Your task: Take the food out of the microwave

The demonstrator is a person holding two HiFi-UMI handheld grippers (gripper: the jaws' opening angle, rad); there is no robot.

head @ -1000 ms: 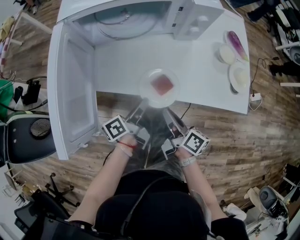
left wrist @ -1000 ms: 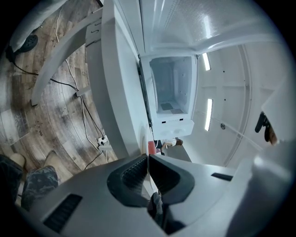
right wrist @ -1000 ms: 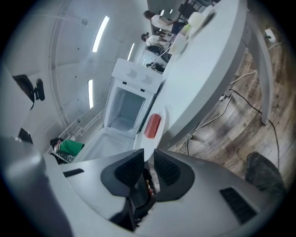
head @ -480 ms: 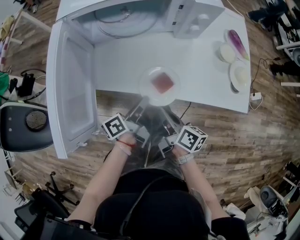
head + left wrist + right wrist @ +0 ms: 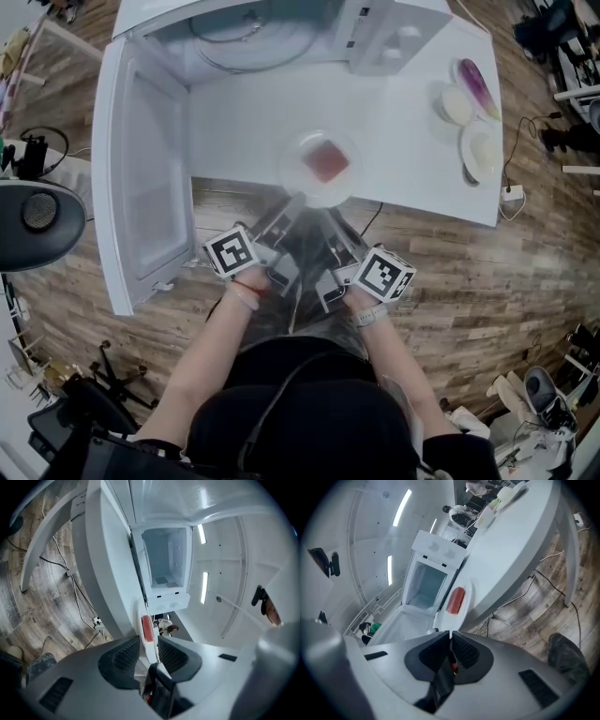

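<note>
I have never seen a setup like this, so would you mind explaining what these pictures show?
A person holds a hand-operated pair of tongs in each hand. One picture looks down from a camera on the person's head; the other two look along each pair of tongs. On the white table stand an open microwave, some small dishes and a plate of red food, at the near edge. The right tongs pinch the plate's rim. The left tongs have just been opening; the rim sits between them, ungripped.
</note>
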